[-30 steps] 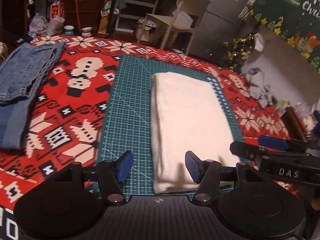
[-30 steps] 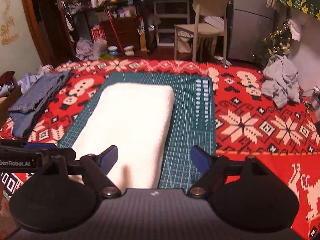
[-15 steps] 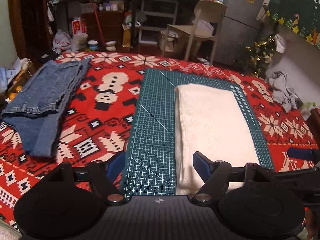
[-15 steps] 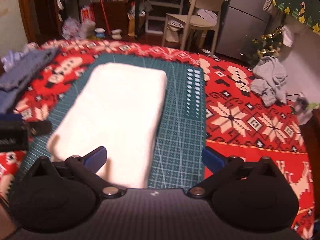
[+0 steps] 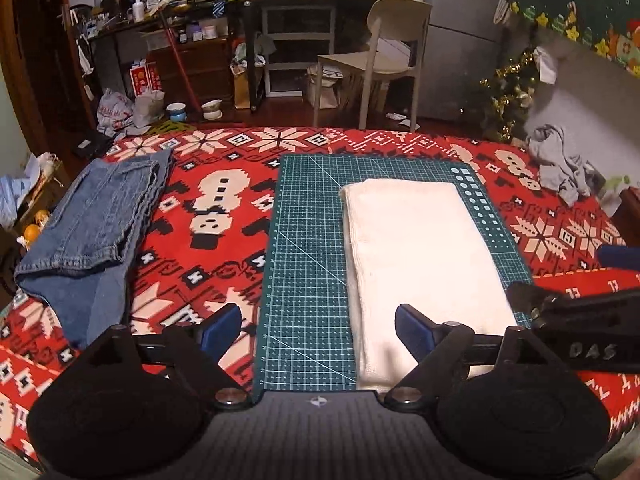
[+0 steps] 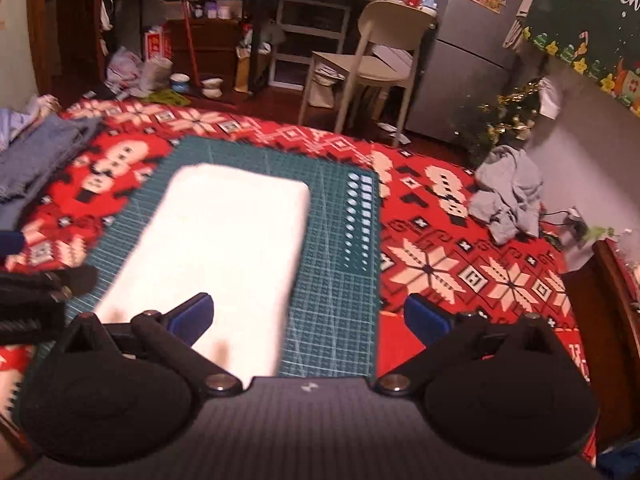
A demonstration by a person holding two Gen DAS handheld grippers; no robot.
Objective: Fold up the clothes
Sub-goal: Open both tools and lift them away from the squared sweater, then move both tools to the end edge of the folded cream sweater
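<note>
The left claw [image 5: 318, 330] stands wide open and holds nothing. Its jaws have just been opening further. Between its two blue fingertips [image 5: 412, 326] only the green cutting mat [image 5: 308, 248] shows, and the right fingertip hangs over the near left corner of the folded white cloth [image 5: 416, 248]; I cannot tell if it touches the cloth. The left fingertip is over the edge where the mat meets the red patterned blanket [image 5: 208, 236].

The right claw [image 6: 308, 318] is also released, with the jaws as wide apart as they go, and it grips nothing. Its jaws have just been opening too, and now stand at their widest. Its left fingertip is over the near end of the white cloth [image 6: 228, 248], and its right fingertip is over the red blanket [image 6: 440, 256], beside the mat [image 6: 340, 300]. This view is somewhat blurred. In the left wrist view, the black body of the right claw comes in from the right edge, near the right side of the cloth.

The white cloth lies flat as a long folded rectangle on the right part of the mat, and the mat lies on the blanket. Further left on the blanket lie folded blue jeans [image 5: 92, 232]. On the far right a crumpled grey garment [image 6: 508, 196] lies on the blanket by the wall. Behind all this stand a pale chair [image 5: 380, 52] and a messy desk [image 5: 304, 8].
</note>
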